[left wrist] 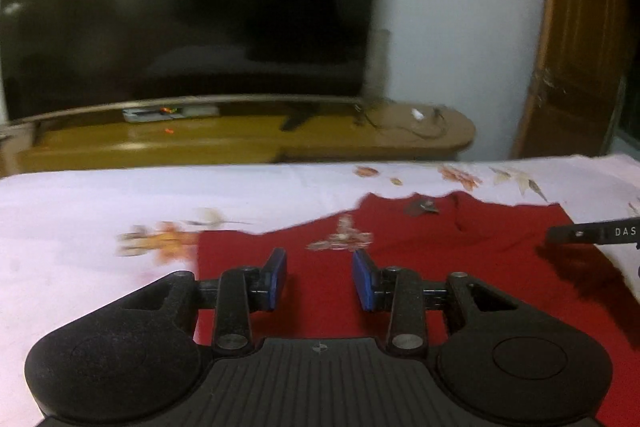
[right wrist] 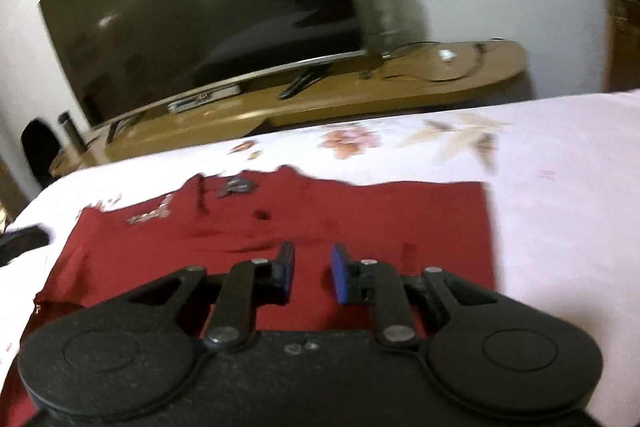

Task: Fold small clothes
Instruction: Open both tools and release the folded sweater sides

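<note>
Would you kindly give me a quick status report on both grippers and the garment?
Left gripper open, right gripper open, both empty above the cloth. Red fabric garment spread flat on white floral bedsheet, unfolded. Nothing in the way.

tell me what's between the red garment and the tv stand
Only the floral bedsheet, then its edge; past the red garment, nothing else before the TV stand. Both wrist views show this.

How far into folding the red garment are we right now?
Done: the red garment lies spread on the floral sheet; whether any fold is made is unclear. In hand: nothing; the left gripper and right gripper are open above it. Left: grasping and folding.
</note>
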The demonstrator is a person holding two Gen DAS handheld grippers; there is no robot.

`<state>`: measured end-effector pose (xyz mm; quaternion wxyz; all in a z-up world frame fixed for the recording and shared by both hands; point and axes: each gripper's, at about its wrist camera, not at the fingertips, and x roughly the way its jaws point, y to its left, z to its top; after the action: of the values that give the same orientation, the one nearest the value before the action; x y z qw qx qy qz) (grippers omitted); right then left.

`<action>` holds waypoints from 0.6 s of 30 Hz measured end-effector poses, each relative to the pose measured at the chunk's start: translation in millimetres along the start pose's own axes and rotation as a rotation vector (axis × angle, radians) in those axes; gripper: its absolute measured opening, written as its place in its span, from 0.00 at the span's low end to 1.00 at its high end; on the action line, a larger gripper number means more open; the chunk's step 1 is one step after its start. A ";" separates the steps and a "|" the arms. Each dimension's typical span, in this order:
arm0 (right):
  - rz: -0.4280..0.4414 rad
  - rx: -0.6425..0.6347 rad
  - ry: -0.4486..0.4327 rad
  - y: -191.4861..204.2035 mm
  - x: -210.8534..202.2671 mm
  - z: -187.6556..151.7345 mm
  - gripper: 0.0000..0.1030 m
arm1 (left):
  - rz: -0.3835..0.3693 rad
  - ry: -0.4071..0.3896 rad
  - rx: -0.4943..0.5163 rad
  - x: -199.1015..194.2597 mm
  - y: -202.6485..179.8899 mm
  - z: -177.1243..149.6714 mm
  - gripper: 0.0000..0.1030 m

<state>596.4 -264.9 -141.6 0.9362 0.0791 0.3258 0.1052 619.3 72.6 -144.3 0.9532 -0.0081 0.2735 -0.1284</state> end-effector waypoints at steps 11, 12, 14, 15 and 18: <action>-0.108 -0.078 0.020 -10.3 39.7 -7.2 0.00 | 0.031 0.015 -0.266 32.0 51.8 -34.1 0.35; -0.104 -0.091 0.033 -9.1 39.0 -5.2 0.00 | 0.035 0.017 -0.259 31.2 49.6 -33.4 0.35; -0.108 -0.121 0.042 -0.5 35.1 -2.3 0.09 | 0.086 -0.005 -0.203 17.4 34.3 -28.2 0.36; -0.096 -0.123 0.021 5.5 26.9 -0.5 0.20 | 0.083 -0.041 -0.167 7.1 24.9 -26.3 0.36; -0.003 -0.131 -0.044 26.1 3.8 -2.4 0.22 | 0.010 -0.083 -0.070 -15.0 -10.1 -23.6 0.43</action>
<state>594.0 -238.6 -140.0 0.9465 0.0196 0.2976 0.1230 592.3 67.9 -155.7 0.9636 -0.0454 0.2379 -0.1134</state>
